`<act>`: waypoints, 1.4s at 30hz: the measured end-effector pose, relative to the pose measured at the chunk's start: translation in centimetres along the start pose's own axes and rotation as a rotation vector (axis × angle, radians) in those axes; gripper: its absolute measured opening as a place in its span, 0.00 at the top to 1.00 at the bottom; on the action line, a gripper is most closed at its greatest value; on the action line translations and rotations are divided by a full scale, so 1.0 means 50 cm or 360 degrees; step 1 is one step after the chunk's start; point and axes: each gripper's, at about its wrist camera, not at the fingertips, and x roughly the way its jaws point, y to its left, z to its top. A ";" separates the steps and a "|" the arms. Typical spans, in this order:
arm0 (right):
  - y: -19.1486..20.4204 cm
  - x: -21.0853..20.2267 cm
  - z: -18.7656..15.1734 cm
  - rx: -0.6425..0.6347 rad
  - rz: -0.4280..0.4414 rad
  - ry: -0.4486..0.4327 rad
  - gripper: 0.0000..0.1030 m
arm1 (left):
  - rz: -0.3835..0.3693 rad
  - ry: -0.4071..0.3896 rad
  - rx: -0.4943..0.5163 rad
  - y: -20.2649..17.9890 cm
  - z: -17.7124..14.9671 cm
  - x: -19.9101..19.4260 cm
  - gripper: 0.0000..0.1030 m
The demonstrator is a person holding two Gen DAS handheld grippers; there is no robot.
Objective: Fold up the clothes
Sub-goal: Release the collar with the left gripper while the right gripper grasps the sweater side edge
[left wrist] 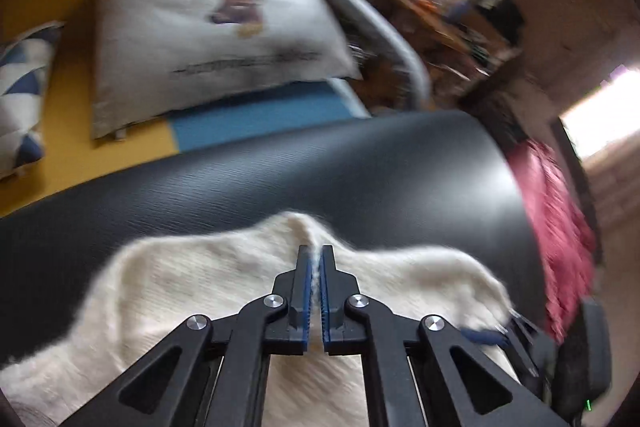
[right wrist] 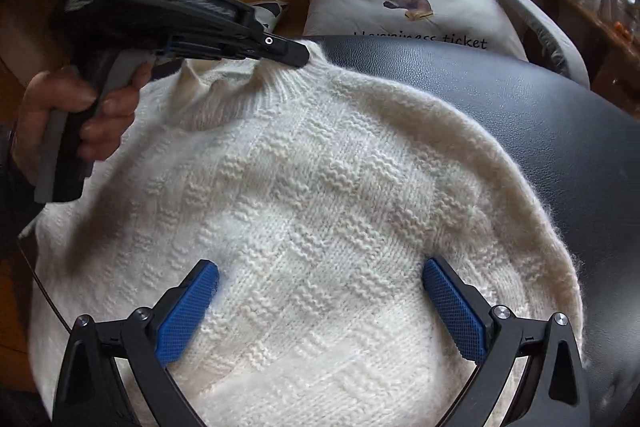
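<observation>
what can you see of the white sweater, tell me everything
The white sweater is a fuzzy cream knit with a block pattern of ribbed and smooth squares and a ribbed collar. It lies spread on the black leather-look surface, bunched near the neck. The left gripper is shut on the collar edge, pulling it into a small peak. The right gripper hangs open above the body; contact cannot be told.

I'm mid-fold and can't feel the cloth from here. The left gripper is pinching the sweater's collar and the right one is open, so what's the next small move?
Probably draw the left gripper toward the hem, carrying the collar over the body. It is shut on the white sweater at the neck, while the right gripper hangs open over flat knit on the black table.
</observation>
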 end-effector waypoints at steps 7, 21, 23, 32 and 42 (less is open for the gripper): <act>0.005 -0.001 0.000 -0.0014 -0.0027 -0.0021 0.00 | -0.0024 -0.0037 -0.0024 -0.004 0.001 -0.017 0.88; 0.041 0.043 0.156 0.0282 0.0631 0.0022 0.00 | 0.0442 -0.0365 -0.0043 0.084 -0.280 -0.231 0.80; 0.055 0.064 0.191 0.0333 0.0724 0.0037 0.03 | 0.0463 -0.0329 -0.0027 0.094 -0.308 -0.226 0.80; 0.104 0.144 0.313 0.0464 0.0973 0.0083 0.68 | 0.0520 -0.0373 0.0060 0.101 -0.351 -0.216 0.80; 0.119 0.193 0.338 0.0278 0.0700 0.0057 0.97 | 0.0586 -0.0384 0.0032 0.091 -0.365 -0.216 0.80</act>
